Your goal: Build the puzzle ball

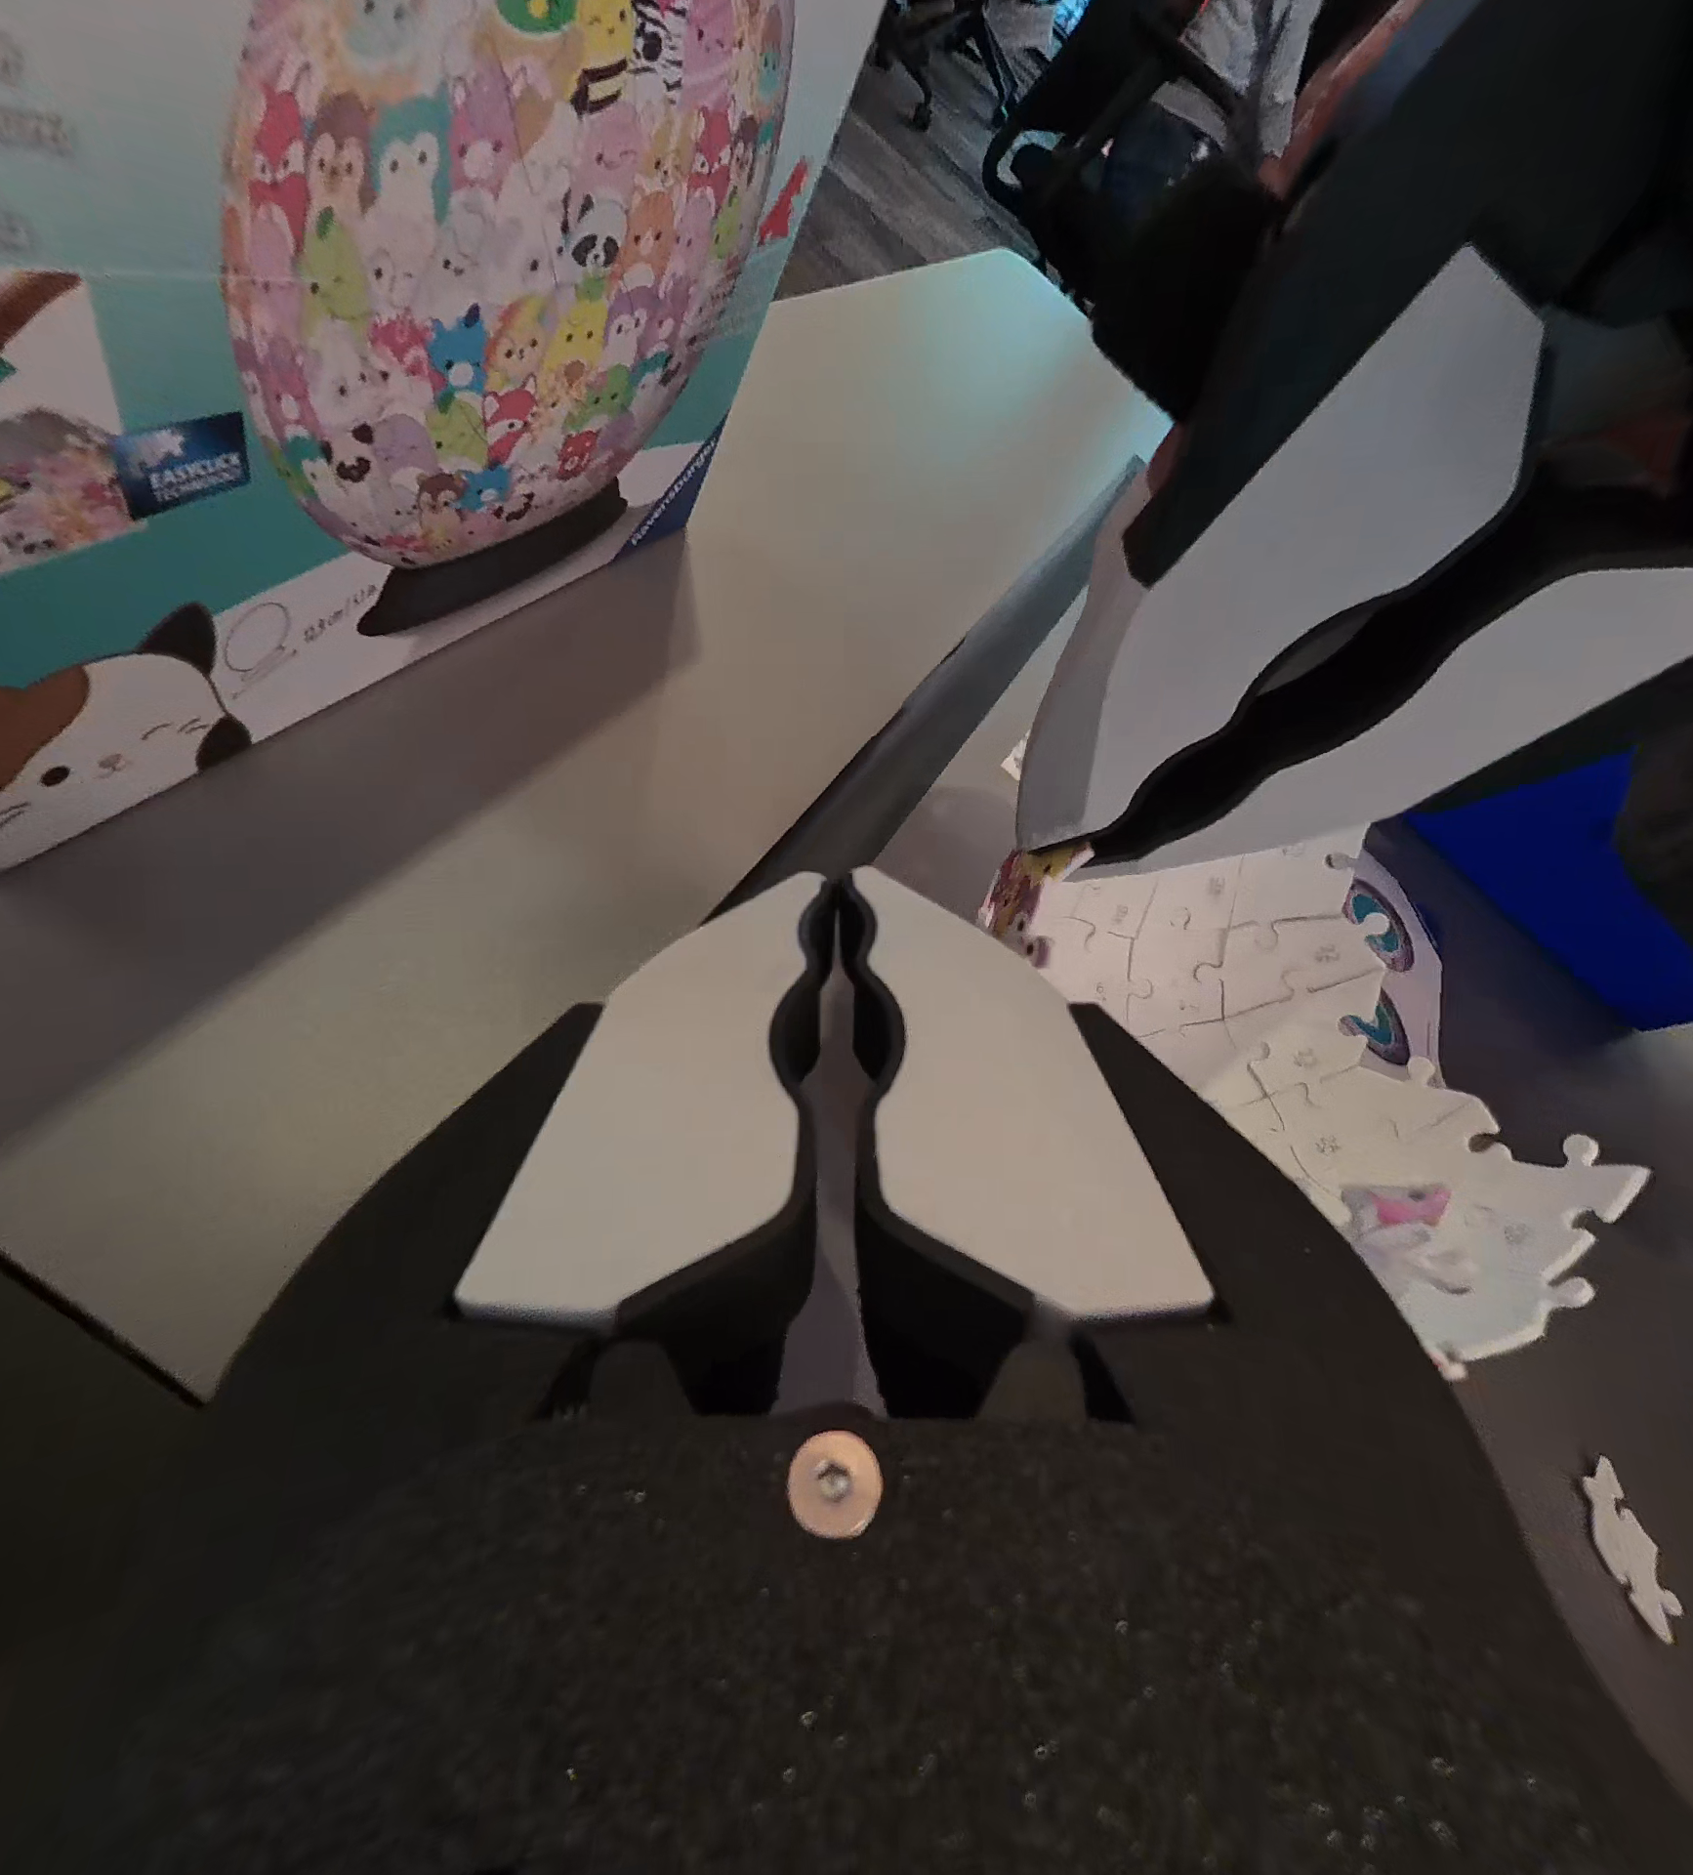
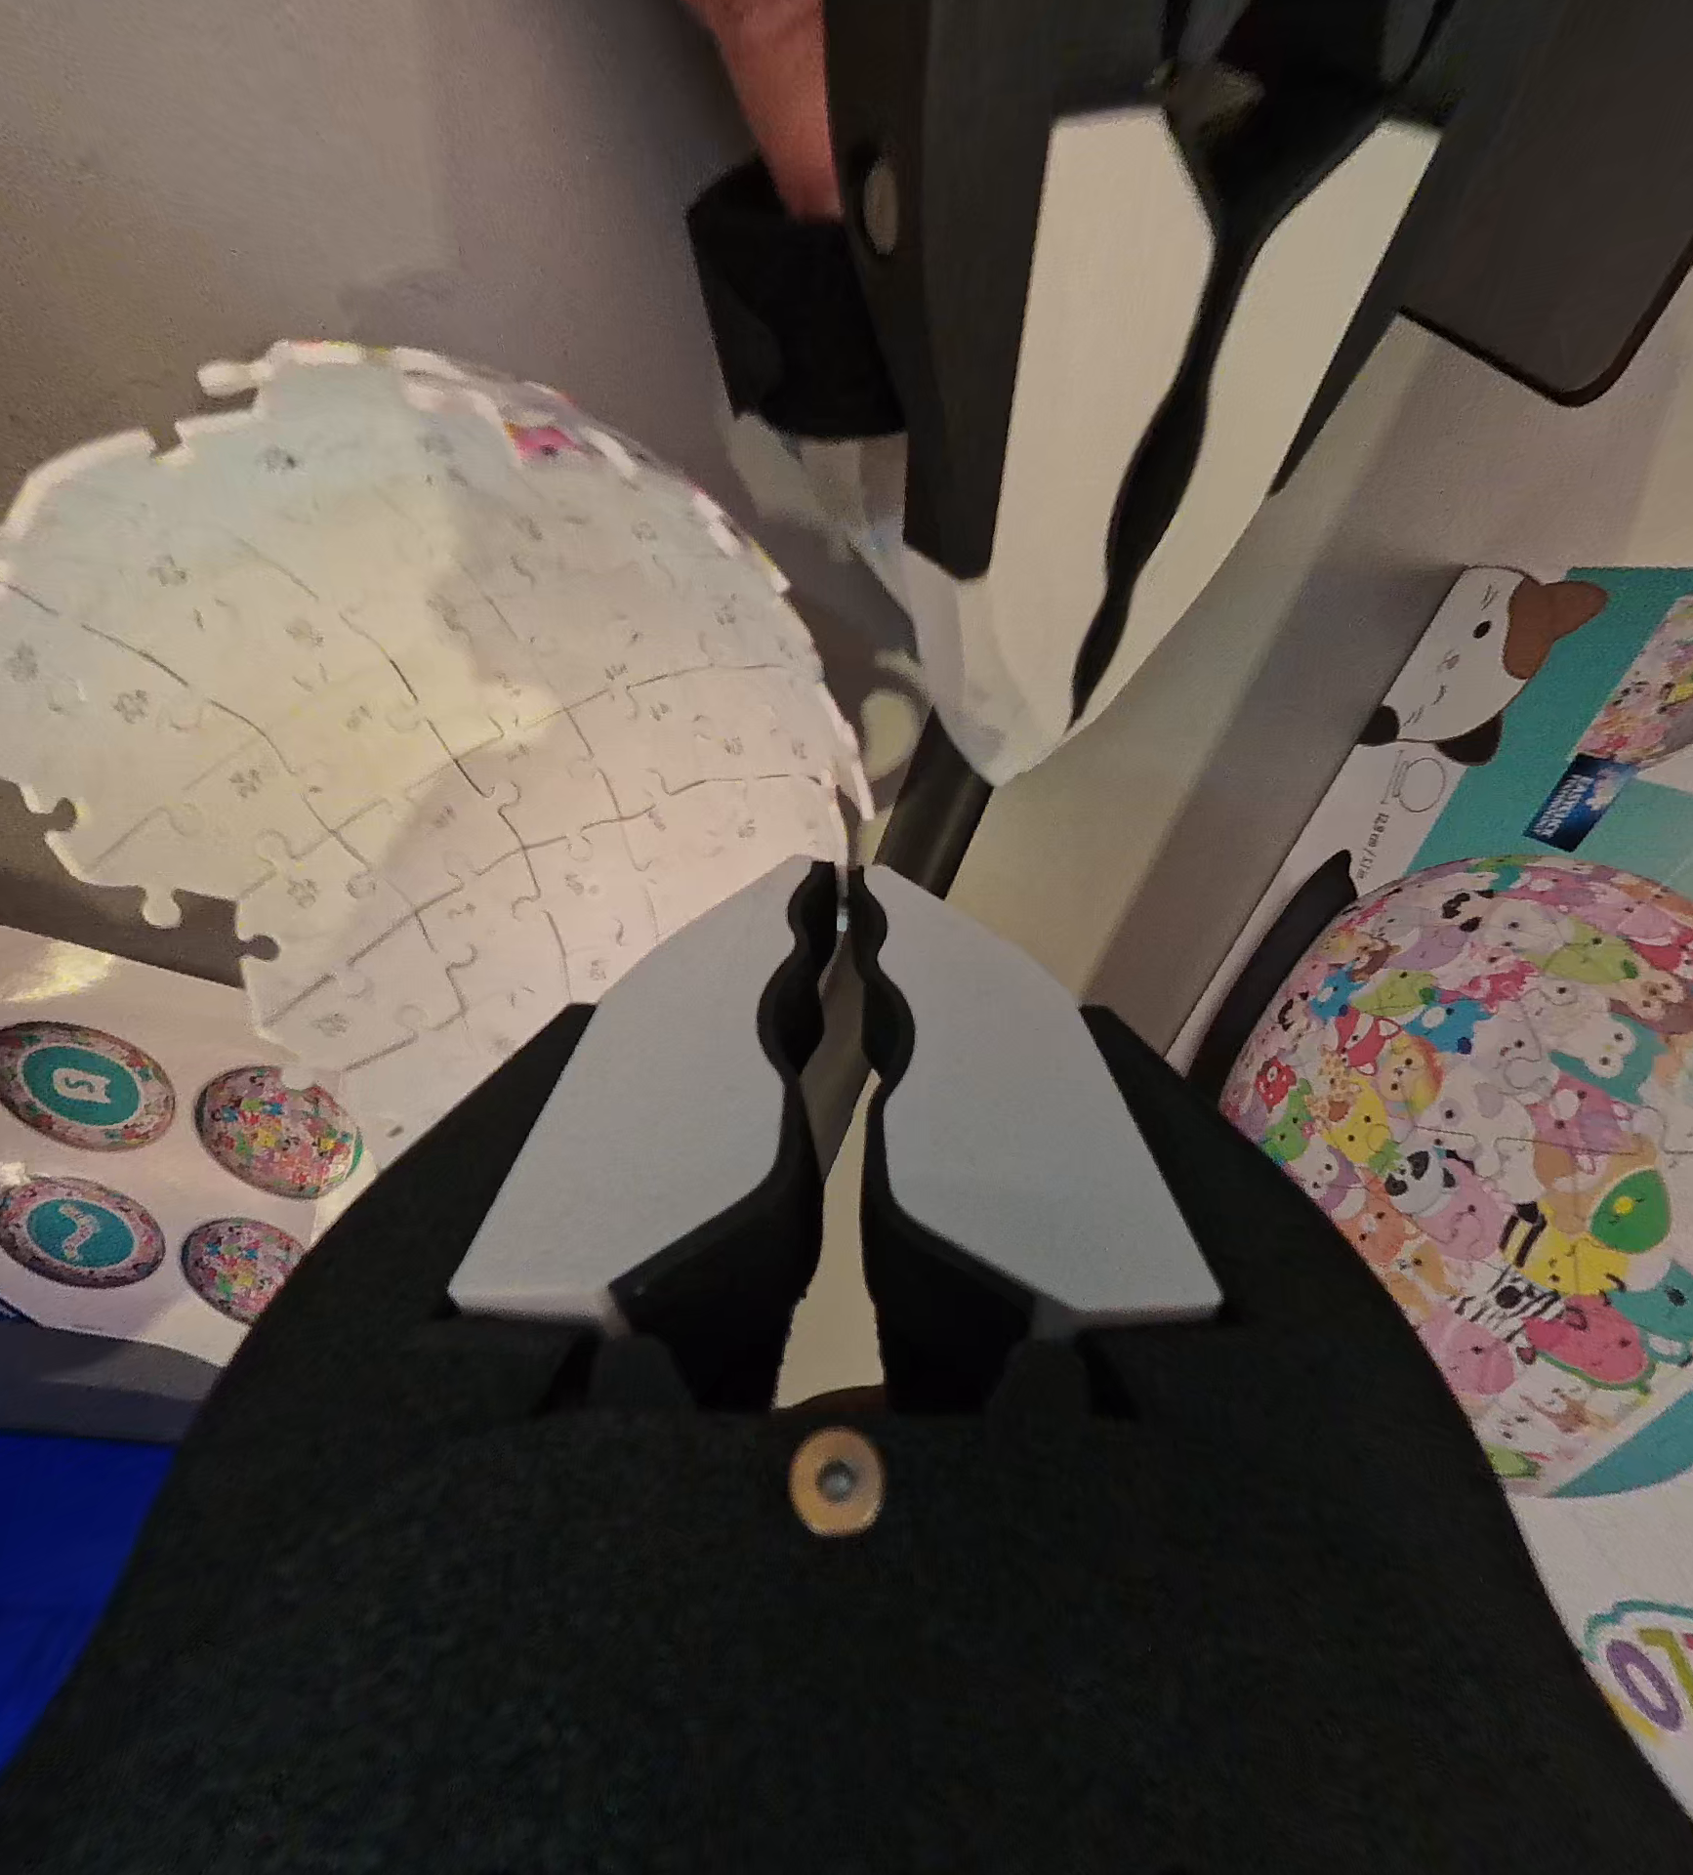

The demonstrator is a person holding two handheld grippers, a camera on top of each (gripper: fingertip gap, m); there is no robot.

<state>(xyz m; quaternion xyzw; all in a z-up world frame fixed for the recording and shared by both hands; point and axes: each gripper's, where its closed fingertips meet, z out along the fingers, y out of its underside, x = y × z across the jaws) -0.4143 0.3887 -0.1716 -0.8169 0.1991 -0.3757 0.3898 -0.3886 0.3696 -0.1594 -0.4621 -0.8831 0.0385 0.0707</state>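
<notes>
The partly built puzzle ball [image 2: 366, 660] is an open shell of joined pieces, with its white inner side towards me. It also shows in the left wrist view [image 1: 1228, 974], at the right. My right gripper [image 2: 844, 883] is shut on the shell's rim. The left wrist view shows the same grasp, with the right gripper [image 1: 1076, 850] pinching the shell's colourful edge. My left gripper [image 1: 840, 893] is shut just left of the shell, and nothing shows between its pads. In the right wrist view the left gripper [image 2: 1010, 756] hangs just beyond the shell's rim.
The puzzle box [image 1: 315, 406] stands on the pale table at the left; it also shows in the right wrist view [image 2: 1532, 1015]. An instruction sheet [image 2: 82, 1116] lies under the shell. A loose white piece [image 1: 1629, 1552] lies on the grey table. A blue object [image 1: 1532, 913] sits behind the shell. Some 4 centimetres of space lies between my two pairs of fingers.
</notes>
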